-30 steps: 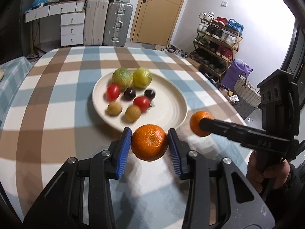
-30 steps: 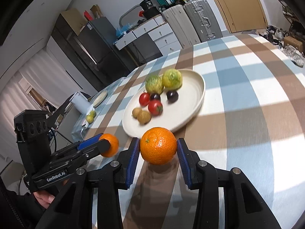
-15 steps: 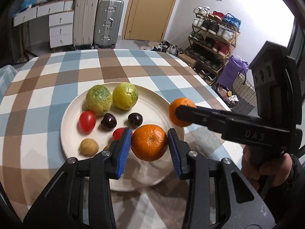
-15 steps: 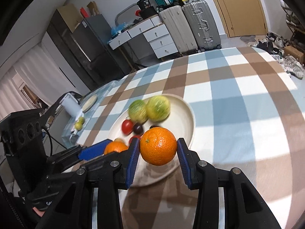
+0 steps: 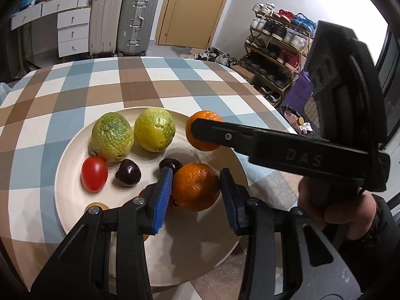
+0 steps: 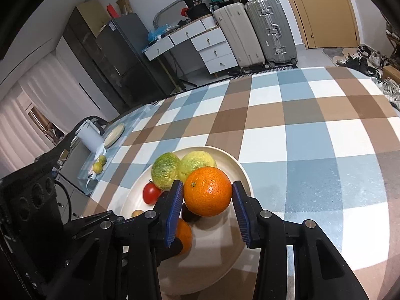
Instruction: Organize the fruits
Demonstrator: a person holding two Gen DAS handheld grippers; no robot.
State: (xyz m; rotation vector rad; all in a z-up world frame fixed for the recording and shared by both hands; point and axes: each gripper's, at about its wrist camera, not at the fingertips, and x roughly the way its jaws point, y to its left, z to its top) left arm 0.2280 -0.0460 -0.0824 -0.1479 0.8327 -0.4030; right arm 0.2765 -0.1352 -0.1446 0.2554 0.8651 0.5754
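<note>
A cream plate [image 5: 65, 180] [image 6: 240, 170] lies on the checked tablecloth. On it sit two green-yellow citrus fruits [image 5: 112, 136] [image 6: 166, 171], a red tomato [image 5: 94, 173] [image 6: 151, 193], and dark plums [image 5: 128, 172]. My left gripper [image 5: 196, 187] is shut on an orange [image 5: 196, 187], held just above the plate's near middle. My right gripper [image 6: 207, 195] is shut on a second orange [image 6: 207, 195] [image 5: 202, 131], over the plate's right side. In the left wrist view the right gripper's arm crosses from the right, a hand [image 5: 335, 210] under it.
The round table's edge [image 5: 275, 107] curves away on the right, with a shoe rack [image 5: 277, 47] beyond it. Suitcases [image 5: 122, 22] and white drawers stand behind the table. A side surface with a white jug [image 6: 90, 137] and small green fruits lies off the table's left.
Both grippers have carried their oranges forward from the near tablecloth to over the plate. The plate and its fruit now sit much closer in both views. The grips are unchanged.
</note>
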